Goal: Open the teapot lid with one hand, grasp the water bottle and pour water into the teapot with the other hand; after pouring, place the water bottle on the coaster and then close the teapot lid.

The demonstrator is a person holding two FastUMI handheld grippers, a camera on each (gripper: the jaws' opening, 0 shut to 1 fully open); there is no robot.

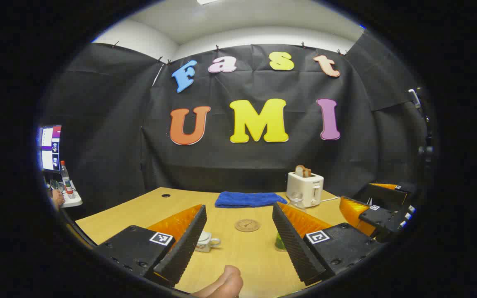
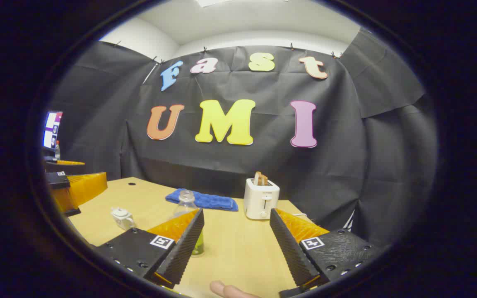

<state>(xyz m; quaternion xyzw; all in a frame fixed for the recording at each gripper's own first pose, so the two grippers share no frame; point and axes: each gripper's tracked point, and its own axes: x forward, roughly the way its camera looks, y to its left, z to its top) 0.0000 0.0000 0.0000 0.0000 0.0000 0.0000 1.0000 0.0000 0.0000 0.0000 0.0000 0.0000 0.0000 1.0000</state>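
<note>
Both grippers hang with their jaws spread wide and nothing between them. Seen in the left gripper view, the left gripper sits low in the frame above the wooden table; the white teapot, lid on, stands just beside its left-hand finger, the round coaster lies in the gap between the fingers farther back, and the water bottle is partly hidden behind the right-hand finger. At the right edge of that frame the right gripper shows. A blue towel and a white toaster holding toast sit toward the back of the table, and a fingertip pokes in at the bottom. From the right gripper view, the bottle stands behind the left-hand finger near lower centre, with the teapot at lower left.
</note>
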